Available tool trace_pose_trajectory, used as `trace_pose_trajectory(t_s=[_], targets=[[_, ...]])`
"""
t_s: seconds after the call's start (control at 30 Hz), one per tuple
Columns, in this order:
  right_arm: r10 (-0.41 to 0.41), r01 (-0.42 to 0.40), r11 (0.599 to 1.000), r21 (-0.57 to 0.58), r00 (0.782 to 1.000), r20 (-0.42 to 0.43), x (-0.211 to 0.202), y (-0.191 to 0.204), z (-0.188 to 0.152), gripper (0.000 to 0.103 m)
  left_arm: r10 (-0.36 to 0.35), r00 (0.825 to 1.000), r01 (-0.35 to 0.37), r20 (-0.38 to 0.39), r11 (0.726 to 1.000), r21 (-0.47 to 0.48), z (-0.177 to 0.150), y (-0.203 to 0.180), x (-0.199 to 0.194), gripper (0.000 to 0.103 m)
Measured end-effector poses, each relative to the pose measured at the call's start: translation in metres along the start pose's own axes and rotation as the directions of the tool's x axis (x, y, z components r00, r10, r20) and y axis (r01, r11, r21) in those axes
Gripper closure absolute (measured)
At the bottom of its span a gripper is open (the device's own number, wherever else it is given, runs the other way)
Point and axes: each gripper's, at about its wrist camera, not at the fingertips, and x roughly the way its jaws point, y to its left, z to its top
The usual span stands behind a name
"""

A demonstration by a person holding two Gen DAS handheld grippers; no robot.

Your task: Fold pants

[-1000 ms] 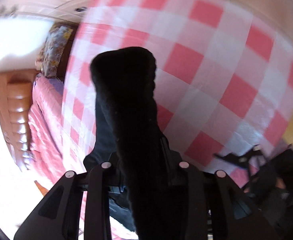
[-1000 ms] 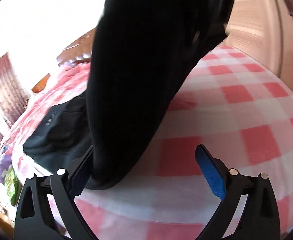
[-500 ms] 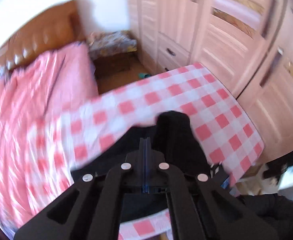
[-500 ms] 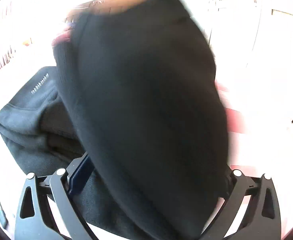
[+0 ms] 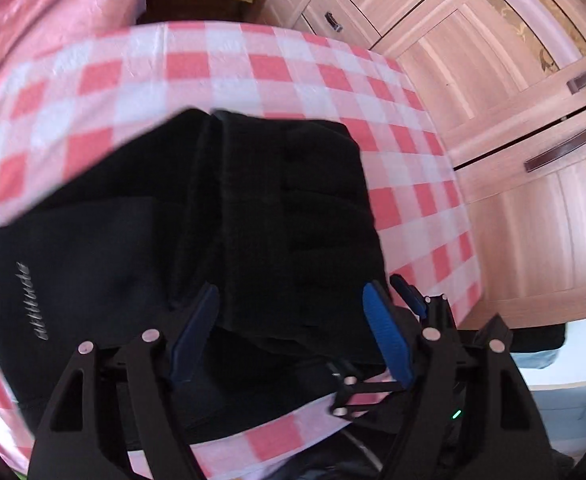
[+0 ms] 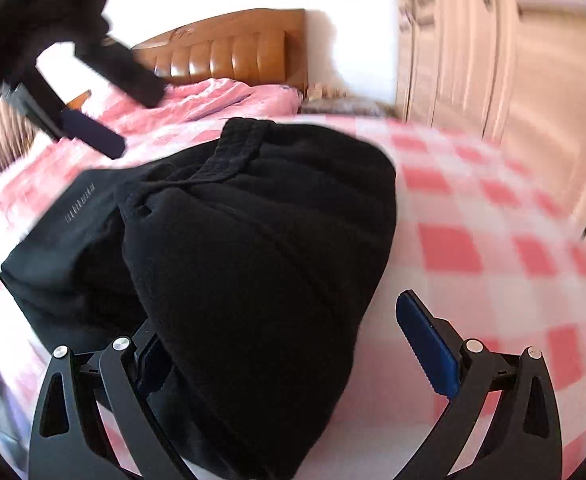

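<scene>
Lying folded on the checked cloth (image 5: pixel 221 68) is one pair of black pants (image 5: pixel 253 208), fleecy, with small grey lettering I cannot read. Left gripper (image 5: pixel 291 330): fingers apart, just opened, pants between them unpressed. Right gripper (image 6: pixel 293 360): fingers apart, pants between, right pad clear.

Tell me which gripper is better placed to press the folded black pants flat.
Left, probably: the left gripper sits open right over the folded pants, while the right gripper is open beside their edge.
</scene>
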Motion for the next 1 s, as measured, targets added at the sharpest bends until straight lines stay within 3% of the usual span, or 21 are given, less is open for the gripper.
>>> trace_pose_trajectory(t_s=[0.1, 0.2, 0.27, 0.33, 0.43, 0.47, 0.5, 0.57, 0.6, 0.63, 0.67, 0.7, 0.77, 0.8, 0.9, 0.93, 1.0], targets=[[-0.084, 0.093, 0.964, -0.248, 0.995, 0.045, 0.004, 0.036, 0.009, 0.004, -0.045, 0.997, 0.048, 0.055, 0.997, -0.055, -0.017, 0.009, -0.002, 0.027], [-0.082, 0.119, 0.907, -0.403, 0.991, 0.108, 0.005, 0.065, 0.011, 0.004, -0.057, 0.99, 0.071, 0.125, 0.991, -0.115, -0.033, 0.031, -0.016, 0.024], [-0.102, 0.149, 0.877, -0.457, 0.987, 0.125, 0.013, 0.079, 0.012, 0.004, -0.067, 0.986, 0.09, 0.152, 0.984, -0.151, -0.041, 0.047, -0.026, 0.021], [-0.075, 0.117, 0.887, -0.446, 0.991, 0.111, 0.018, 0.078, 0.02, 0.009, -0.077, 0.984, 0.108, 0.159, 0.974, -0.199, -0.048, 0.064, -0.031, 0.021], [0.094, -0.063, 0.945, -0.321, 0.992, 0.083, 0.009, 0.05, 0.036, 0.033, -0.052, 0.987, 0.085, 0.155, 0.972, -0.218, -0.056, 0.074, -0.031, 0.02], [0.163, -0.139, 0.958, -0.252, 0.983, 0.079, 0.006, 0.036, 0.039, 0.045, -0.049, 0.987, 0.082, 0.152, 0.973, -0.216, -0.057, 0.075, -0.03, 0.02], [0.24, -0.227, 0.964, -0.139, 0.967, 0.088, 0.002, 0.015, 0.041, 0.049, -0.054, 0.987, 0.085, 0.149, 0.974, -0.211, -0.058, 0.073, -0.028, 0.02], [0.375, -0.388, 0.916, 0.106, 0.919, 0.12, -0.003, -0.027, 0.036, 0.06, -0.059, 0.987, 0.088, 0.149, 0.977, -0.195, -0.056, 0.067, -0.026, 0.02], [0.414, -0.444, 0.863, 0.238, 0.894, 0.17, -0.008, -0.05, 0.026, 0.068, -0.06, 0.987, 0.087, 0.151, 0.981, -0.176, -0.054, 0.06, -0.024, 0.02], [0.43, -0.484, 0.806, 0.34, 0.874, 0.225, -0.012, -0.071, 0.015, 0.069, -0.064, 0.986, 0.088, 0.151, 0.983, -0.159, -0.052, 0.054, -0.022, 0.02], [0.438, -0.514, 0.753, 0.41, 0.857, 0.271, -0.015, -0.088, 0.005, 0.069, -0.072, 0.986, 0.092, 0.149, 0.987, -0.131, -0.048, 0.042, -0.018, 0.02], [0.427, -0.518, 0.726, 0.452, 0.855, 0.294, -0.019, -0.102, -0.009, 0.068, -0.076, 0.986, 0.092, 0.147, 0.99, -0.108, -0.046, 0.035, -0.016, 0.02], [0.425, -0.513, 0.732, 0.448, 0.858, 0.287, -0.019, -0.115, -0.014, 0.068, -0.076, 0.987, 0.084, 0.143, 0.995, -0.053, -0.038, 0.016, -0.007, 0.015], [0.403, -0.507, 0.711, 0.487, 0.862, 0.309, -0.025, -0.124, -0.023, 0.068, -0.071, 0.988, 0.075, 0.138, 0.997, -0.031, -0.031, 0.007, 0.001, 0.014], [0.403, -0.522, 0.597, 0.609, 0.852, 0.335, -0.017, -0.15, -0.041, 0.068, -0.062, 0.995, 0.065, 0.075, 0.997, -0.048, -0.014, -0.005, 0.03, 0.014], [0.415, -0.529, 0.592, 0.608, 0.847, 0.333, -0.014, -0.153, -0.042, 0.068, -0.084, 0.996, 0.086, 0.038, 0.995, -0.048, -0.009, -0.007, 0.042, 0.013], [0.426, -0.528, 0.632, 0.567, 0.848, 0.315, -0.014, -0.149, -0.034, 0.068, -0.141, 0.989, 0.138, -0.039, 0.988, -0.07, -0.002, -0.009, 0.067, 0.014]])
